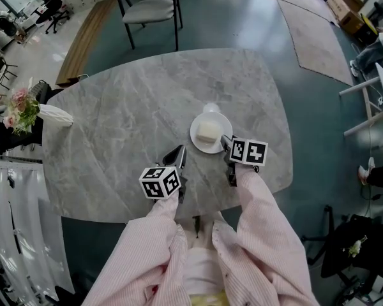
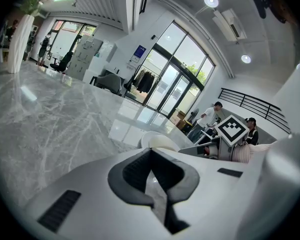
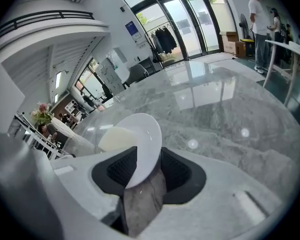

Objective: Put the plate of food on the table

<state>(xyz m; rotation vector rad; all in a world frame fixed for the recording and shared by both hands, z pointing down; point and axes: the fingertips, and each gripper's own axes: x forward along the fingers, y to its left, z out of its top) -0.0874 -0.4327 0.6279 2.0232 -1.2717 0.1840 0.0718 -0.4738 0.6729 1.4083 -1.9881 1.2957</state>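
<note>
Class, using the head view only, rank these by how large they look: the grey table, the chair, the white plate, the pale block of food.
1. table
2. chair, though it stands farther from the camera
3. plate
4. block of food

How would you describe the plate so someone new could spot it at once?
On the grey marble table, look right of centre toward the person's edge. The plate is small, round and white, carrying a pale block of food, its rim between the right gripper's open jaws; the flower vase stands far left.
</note>
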